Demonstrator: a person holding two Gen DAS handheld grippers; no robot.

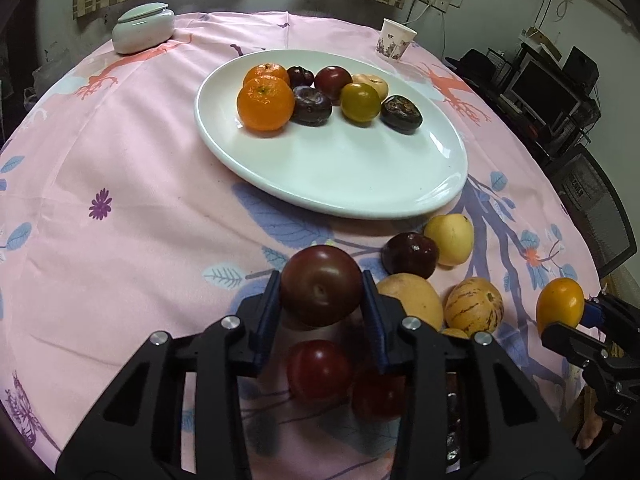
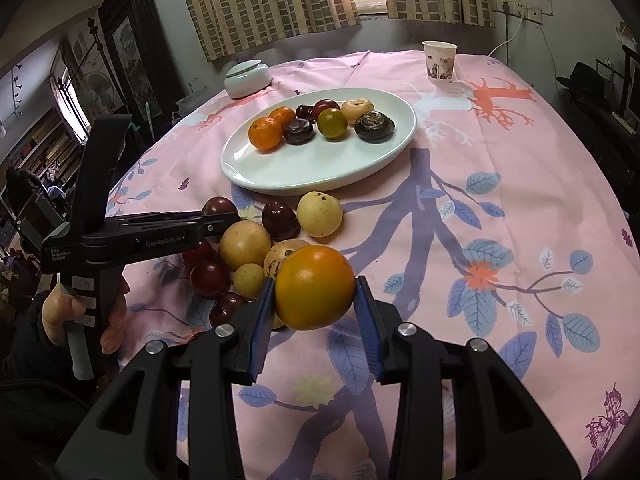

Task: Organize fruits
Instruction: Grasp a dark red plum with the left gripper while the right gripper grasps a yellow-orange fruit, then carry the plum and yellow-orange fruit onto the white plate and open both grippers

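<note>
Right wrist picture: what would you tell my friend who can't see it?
The right gripper holds an orange fruit above a pink tablecloth. Behind it lie loose fruits and a white plate with fruit.

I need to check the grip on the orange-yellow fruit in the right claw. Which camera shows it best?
The right wrist view: the orange-yellow fruit sits large and centred in the right claw, both pads against its sides. The left wrist view shows it only small, at the right edge, partly hidden by a claw finger.
</note>
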